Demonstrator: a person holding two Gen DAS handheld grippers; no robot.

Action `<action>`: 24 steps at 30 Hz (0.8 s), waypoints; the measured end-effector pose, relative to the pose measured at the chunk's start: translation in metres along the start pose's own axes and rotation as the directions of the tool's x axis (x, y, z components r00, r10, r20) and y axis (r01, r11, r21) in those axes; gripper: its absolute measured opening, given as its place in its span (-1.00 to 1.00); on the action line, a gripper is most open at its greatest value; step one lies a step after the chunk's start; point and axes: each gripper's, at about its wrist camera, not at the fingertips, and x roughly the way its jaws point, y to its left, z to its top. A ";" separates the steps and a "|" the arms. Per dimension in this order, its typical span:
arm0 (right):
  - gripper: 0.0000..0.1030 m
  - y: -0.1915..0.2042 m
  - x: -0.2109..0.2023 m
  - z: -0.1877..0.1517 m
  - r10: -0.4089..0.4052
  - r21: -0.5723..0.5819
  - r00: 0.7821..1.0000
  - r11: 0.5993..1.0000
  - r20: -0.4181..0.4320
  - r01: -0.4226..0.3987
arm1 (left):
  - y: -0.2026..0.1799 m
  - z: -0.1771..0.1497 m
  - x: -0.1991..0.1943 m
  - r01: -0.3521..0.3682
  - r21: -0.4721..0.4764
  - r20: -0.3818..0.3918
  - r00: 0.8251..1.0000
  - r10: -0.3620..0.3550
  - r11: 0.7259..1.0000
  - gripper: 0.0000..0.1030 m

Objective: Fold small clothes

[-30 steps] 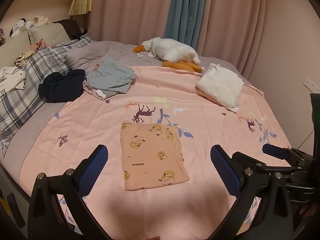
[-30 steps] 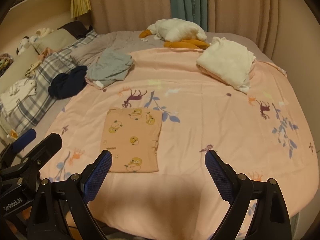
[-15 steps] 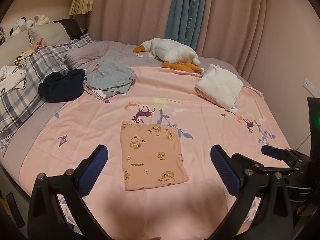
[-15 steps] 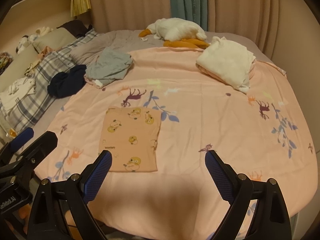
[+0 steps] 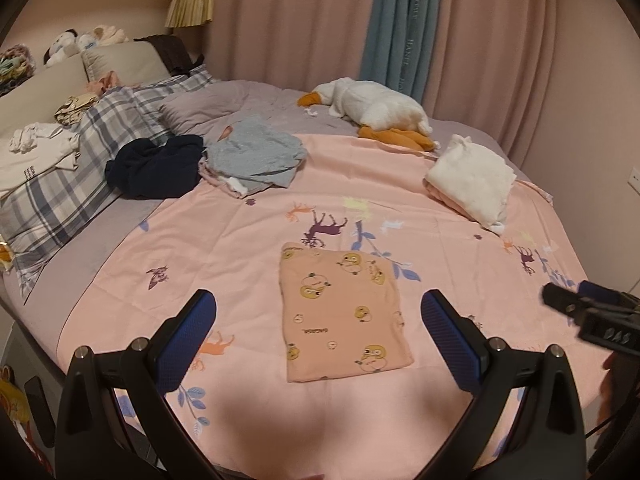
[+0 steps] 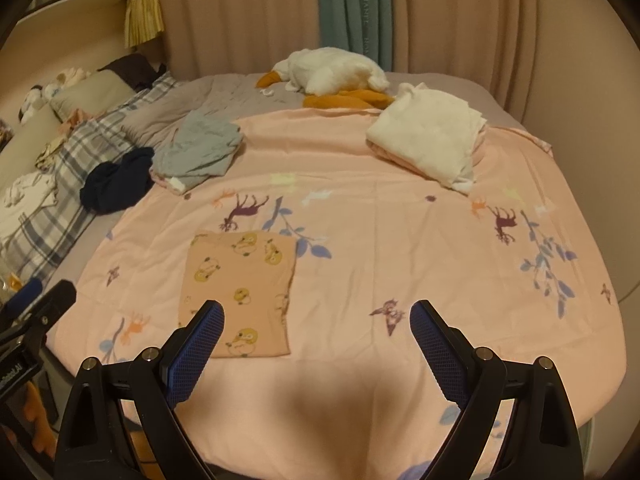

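A small peach garment with yellow cartoon prints [image 5: 342,310] lies folded into a flat rectangle on the pink bedspread [image 5: 248,240]; it also shows in the right wrist view [image 6: 240,292]. My left gripper [image 5: 318,332] is open and empty, held above the bed's near edge, the garment between its fingers in view. My right gripper [image 6: 316,340] is open and empty, to the right of the garment. A grey garment [image 5: 256,156], a dark navy garment [image 5: 156,168] and a stack of white folded cloth [image 5: 472,176] lie farther back.
A white goose plush [image 5: 372,104] lies at the far side by the curtains [image 5: 320,20]. Plaid pillows [image 5: 72,172] with loose clothes are at the left. The right gripper's body [image 5: 596,316] shows at the left view's right edge. A wall is at the right.
Both grippers have drifted slightly over the bed, still open and empty. The folded peach garment has not moved.
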 end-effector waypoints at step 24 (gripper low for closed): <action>0.82 -0.011 -0.007 0.010 -0.018 0.011 0.999 1.000 0.037 0.017 | 0.000 -0.001 0.005 -0.019 0.002 -0.011 1.000 0.019 1.000 0.99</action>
